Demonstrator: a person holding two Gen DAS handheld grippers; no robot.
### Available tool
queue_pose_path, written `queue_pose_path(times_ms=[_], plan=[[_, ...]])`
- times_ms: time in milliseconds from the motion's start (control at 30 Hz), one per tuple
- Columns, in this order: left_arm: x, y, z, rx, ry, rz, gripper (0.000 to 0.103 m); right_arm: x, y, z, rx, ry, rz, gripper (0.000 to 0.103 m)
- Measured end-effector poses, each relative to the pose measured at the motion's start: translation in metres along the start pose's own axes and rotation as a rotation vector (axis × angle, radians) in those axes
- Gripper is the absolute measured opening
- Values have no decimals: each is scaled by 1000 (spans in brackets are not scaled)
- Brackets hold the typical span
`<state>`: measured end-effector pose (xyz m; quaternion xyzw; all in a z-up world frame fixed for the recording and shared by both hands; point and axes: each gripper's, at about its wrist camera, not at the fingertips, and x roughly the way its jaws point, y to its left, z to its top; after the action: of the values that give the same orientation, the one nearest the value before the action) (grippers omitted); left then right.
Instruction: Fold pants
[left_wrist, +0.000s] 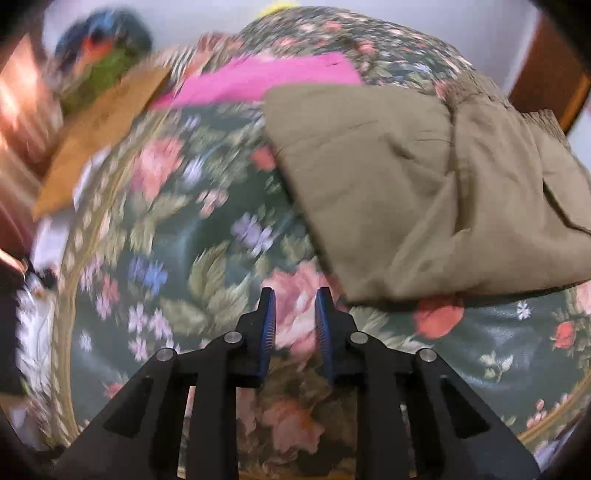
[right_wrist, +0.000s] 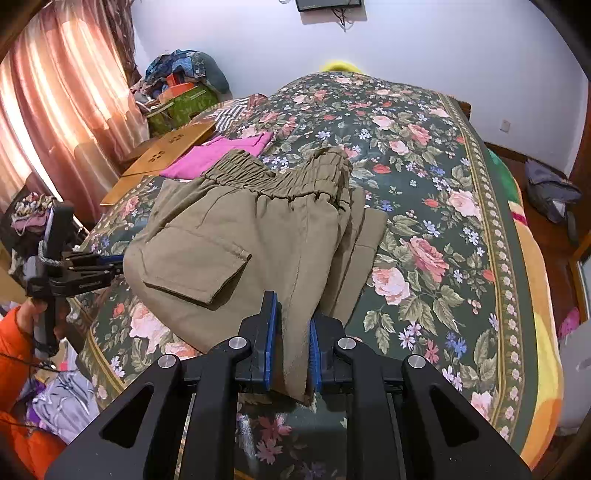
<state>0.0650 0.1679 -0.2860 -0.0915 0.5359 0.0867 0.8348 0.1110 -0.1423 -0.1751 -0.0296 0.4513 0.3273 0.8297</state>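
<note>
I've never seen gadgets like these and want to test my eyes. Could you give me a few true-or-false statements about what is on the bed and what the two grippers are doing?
1. The right gripper grips the khaki pants. True.
2. The left gripper holds the pants too. False: its jaws are apart, with only the floral bedspread between them.
3. A pink garment lies beyond the pants. True.
4. The pants lie on a bare wooden floor. False: they lie on the bedspread.
5. The pants' elastic waistband faces away from the right gripper. True.

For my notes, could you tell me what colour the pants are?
The pants are khaki-olive, clearest in the right wrist view.
</note>
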Motion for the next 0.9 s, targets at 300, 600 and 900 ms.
queue_pose_path(times_ms=[300, 600, 900], plan=[[-52, 5, 59, -32, -177, -125, 22, -22, -12, 36, 40, -76, -3, 32], [10, -47, 118, 61, -58, -252, 25, 3, -14, 76, -63, -117, -90, 61], [33, -18, 131, -21, -74, -146, 25, 60, -39, 75, -62, 21, -80, 61]])
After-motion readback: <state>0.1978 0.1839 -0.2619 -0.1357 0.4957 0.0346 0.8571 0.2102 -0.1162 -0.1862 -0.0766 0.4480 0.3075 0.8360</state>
